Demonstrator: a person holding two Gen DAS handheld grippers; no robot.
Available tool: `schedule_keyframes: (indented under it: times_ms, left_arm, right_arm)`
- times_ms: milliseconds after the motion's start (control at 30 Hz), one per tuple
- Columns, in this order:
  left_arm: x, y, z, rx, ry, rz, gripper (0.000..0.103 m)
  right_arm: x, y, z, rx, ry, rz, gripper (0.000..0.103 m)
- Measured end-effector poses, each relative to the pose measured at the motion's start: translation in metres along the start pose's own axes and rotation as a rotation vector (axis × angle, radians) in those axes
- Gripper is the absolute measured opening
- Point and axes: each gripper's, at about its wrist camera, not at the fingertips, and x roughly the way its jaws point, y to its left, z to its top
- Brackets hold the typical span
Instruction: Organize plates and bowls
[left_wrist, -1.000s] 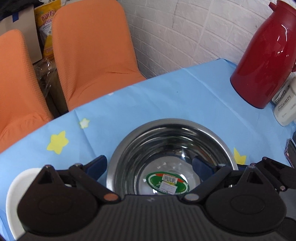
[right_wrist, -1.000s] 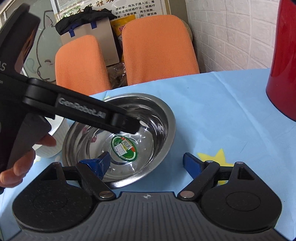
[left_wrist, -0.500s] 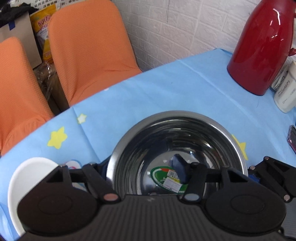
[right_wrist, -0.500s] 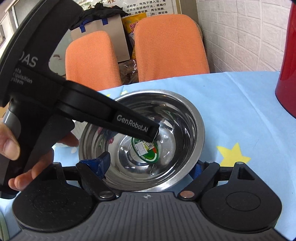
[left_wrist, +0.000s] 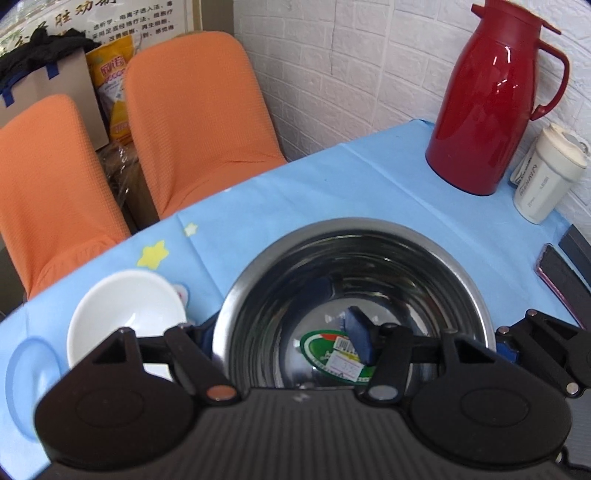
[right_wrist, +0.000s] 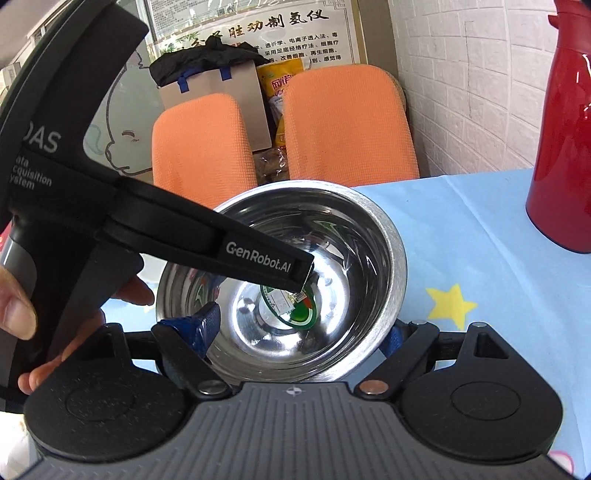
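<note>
A steel bowl (left_wrist: 354, 280) with a green sticker inside is lifted above the blue tablecloth; it also shows in the right wrist view (right_wrist: 332, 236). My left gripper (left_wrist: 280, 339) is shut on the bowl's near rim, one finger inside and one outside. My right gripper (right_wrist: 299, 332) is shut on the opposite rim, one blue finger (right_wrist: 207, 325) inside the bowl and the other outside. A white bowl (left_wrist: 125, 314) sits on the cloth to the left of the steel bowl.
A red thermos (left_wrist: 491, 103) and a white tumbler (left_wrist: 546, 173) stand at the back right by the brick wall. A phone (left_wrist: 561, 280) lies at the right edge. Two orange chairs (left_wrist: 192, 114) stand beyond the table's far edge.
The steel bowl has risen off the table with both grippers clamped on its rim. The left gripper's right finger moved inward into the bowl. The white bowl has come further into view.
</note>
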Motion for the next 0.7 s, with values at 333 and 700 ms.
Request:
schedule_keyframes:
  times_ms: [333,700]
  left_arm:
    - [-0.073,-0.021,-0.085,-0.045,-0.023,0.004,0.057]
    - [-0.102,-0.014,-0.187,-0.103,0.027,0.0,0.058]
  right_arm:
    - [-0.064,0.043,-0.051,0.0,-0.022,0.021,0.074]
    - [-0.086,0.09,-0.125,0.073,0.038,0.07,0.074]
